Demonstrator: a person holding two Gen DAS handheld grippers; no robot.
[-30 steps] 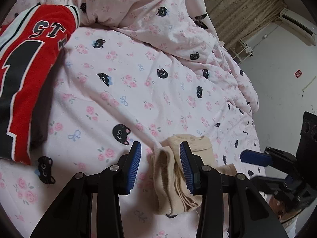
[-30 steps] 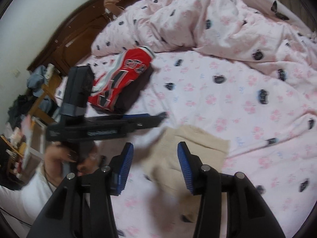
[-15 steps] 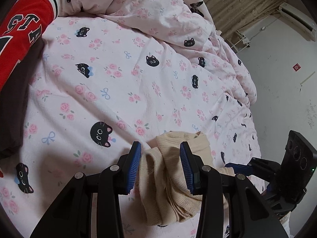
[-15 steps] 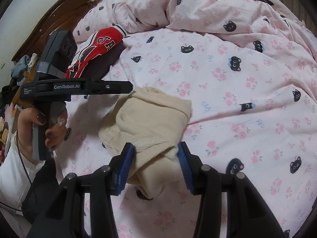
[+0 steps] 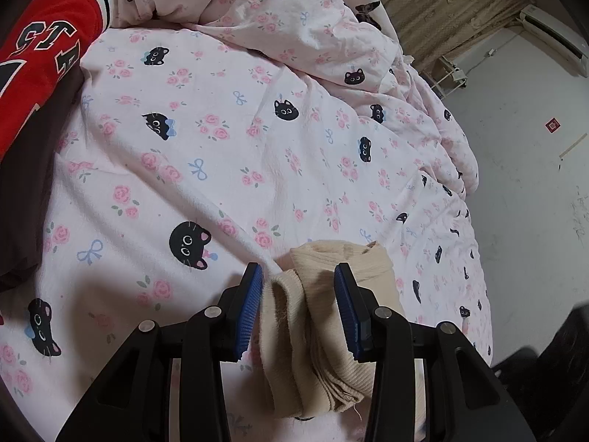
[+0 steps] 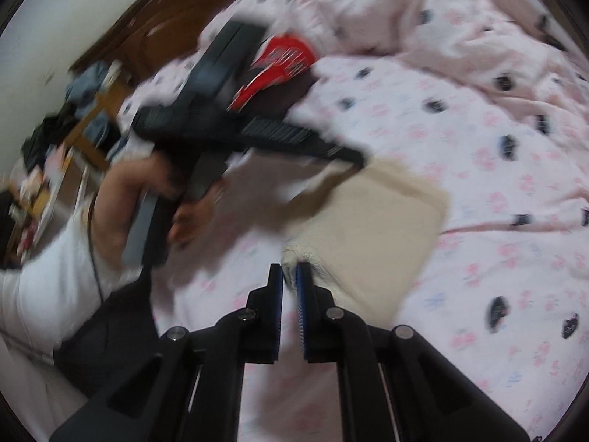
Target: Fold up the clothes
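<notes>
A folded beige knit garment lies on the pink cat-print bed sheet. My left gripper is open, its blue pads on either side of the garment's folded edge. In the blurred right wrist view the same garment lies flat, and my right gripper is shut on its near corner. The left gripper reaches over the garment's far edge there, held by a hand.
A folded red, black and white jersey on a dark garment lies at the left. A bunched pink duvet fills the back of the bed. A wooden headboard and cluttered chair stand beyond.
My right gripper has closed from open onto the garment's near corner and the right view has swung. My left gripper stays open over the garment, shifted a little.
</notes>
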